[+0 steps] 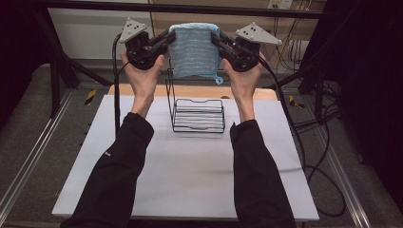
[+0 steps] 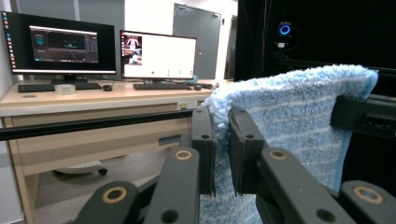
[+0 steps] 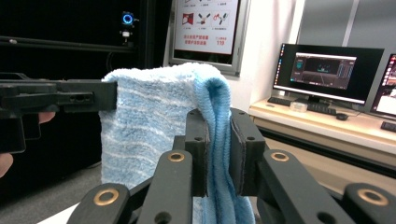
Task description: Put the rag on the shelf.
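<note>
Black-sleeved forearms rise from the near edge of the high view, each hand carrying one gripper. Left gripper (image 1: 167, 39) has its two black jaws pinched on one upper edge of a light blue terry towel (image 1: 194, 50); right gripper (image 1: 216, 40) has its jaws pinched on the opposite edge. One towel, looped pile with paler stripes, hangs stretched between them above the table's far end. Below it, one black wire rack (image 1: 197, 111) with thin parallel rods stands on a white mat (image 1: 190, 175) over the wooden table (image 1: 190, 90).
</note>
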A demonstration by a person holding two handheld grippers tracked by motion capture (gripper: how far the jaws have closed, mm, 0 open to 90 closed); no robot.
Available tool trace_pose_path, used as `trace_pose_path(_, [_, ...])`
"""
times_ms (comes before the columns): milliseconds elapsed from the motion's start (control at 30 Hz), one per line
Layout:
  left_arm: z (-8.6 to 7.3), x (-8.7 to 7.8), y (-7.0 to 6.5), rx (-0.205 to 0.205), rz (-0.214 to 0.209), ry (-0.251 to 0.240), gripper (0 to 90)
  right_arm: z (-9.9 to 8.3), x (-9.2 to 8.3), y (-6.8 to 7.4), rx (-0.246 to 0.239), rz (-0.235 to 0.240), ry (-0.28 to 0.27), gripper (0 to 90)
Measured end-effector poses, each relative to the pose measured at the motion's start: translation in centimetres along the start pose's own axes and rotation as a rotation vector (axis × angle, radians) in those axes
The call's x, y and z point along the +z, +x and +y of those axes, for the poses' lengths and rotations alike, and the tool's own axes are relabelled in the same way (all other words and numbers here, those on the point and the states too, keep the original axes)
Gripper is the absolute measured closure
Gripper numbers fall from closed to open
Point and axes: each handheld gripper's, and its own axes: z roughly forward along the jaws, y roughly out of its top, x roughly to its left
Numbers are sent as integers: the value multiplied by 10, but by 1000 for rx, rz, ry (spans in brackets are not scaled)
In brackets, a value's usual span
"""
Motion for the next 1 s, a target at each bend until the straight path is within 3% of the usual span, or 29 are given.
trace_pose_path(133, [-12, 2, 1, 15, -7, 44, 815, -13, -2, -2, 13, 5, 22, 798])
trace_pose_path(600, [-39, -1, 7, 13, -62, 113, 812, -45, -7, -2, 25, 27, 92, 794])
trace_pose_path(1000, [-50, -14, 3, 46, -132, 133, 808, -60, -22, 2, 41, 59, 129, 783])
